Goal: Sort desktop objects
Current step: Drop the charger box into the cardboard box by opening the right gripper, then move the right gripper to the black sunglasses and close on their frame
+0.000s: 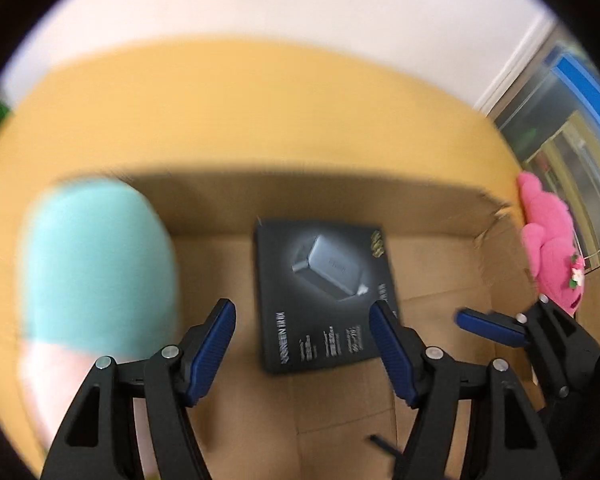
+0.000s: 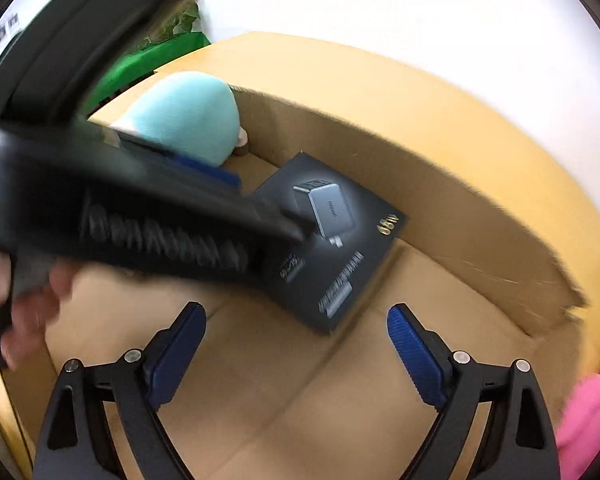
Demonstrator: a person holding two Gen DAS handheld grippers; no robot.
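Lying flat on the cardboard box [image 1: 440, 216] floor near its far wall, the black charger package [image 1: 324, 296] has bare floor around it; left gripper [image 1: 302, 346] and right gripper [image 2: 296, 354] spread, empty, above.

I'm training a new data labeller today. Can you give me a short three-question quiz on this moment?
1. True or false: the flat black charger box lies on the floor of the brown cardboard carton.
2. Which soft toy sits at the carton's outer right edge: A) the pink plush toy, B) the rounded mint-green plush toy?
3. Fill in: the left gripper and the right gripper are both ____.

Key: 1 true; 2 A; 3 open.
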